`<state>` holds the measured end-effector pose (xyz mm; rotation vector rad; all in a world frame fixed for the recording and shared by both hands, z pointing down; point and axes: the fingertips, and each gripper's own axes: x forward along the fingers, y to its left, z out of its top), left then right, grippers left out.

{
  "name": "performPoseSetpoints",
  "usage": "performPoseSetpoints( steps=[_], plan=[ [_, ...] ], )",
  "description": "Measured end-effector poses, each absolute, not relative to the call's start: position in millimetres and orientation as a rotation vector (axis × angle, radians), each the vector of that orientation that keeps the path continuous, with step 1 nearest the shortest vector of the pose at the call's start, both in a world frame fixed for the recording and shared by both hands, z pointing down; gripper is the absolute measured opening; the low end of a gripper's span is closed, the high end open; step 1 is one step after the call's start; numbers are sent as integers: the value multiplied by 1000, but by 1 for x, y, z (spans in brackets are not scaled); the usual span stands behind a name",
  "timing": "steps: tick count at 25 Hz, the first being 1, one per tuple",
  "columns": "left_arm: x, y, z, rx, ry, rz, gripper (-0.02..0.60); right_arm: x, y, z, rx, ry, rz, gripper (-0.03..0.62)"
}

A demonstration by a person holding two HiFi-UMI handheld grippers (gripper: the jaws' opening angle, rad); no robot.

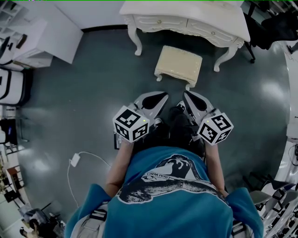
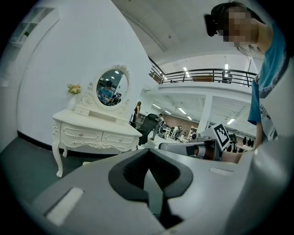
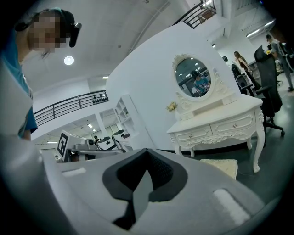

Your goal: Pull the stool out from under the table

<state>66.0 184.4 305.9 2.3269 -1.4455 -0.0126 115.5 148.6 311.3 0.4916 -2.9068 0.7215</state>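
Cream stool [image 1: 179, 65] stands in front of white table [image 1: 186, 13].

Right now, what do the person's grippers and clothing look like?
Both the left gripper and right gripper are pale grey shells with black-lined fingers, each carrying a white cube with black square markers. The person wears a teal short-sleeved printed T-shirt.

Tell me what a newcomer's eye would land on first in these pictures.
The ornate white dressing table at the top of the head view stands out, its oval mirror clear in the left gripper view. A cream cushioned stool stands on the dark floor just in front of it. Nearer the person, the left gripper and right gripper sit side by side, both shut and empty.
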Motion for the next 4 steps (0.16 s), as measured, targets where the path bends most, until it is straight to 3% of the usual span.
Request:
performPoseSetpoints(
  steps=[4],
  plan=[
    [69,185,305,2335,-1440,-2,14,116,150,312,486,-2903,721,-1]
  ],
)
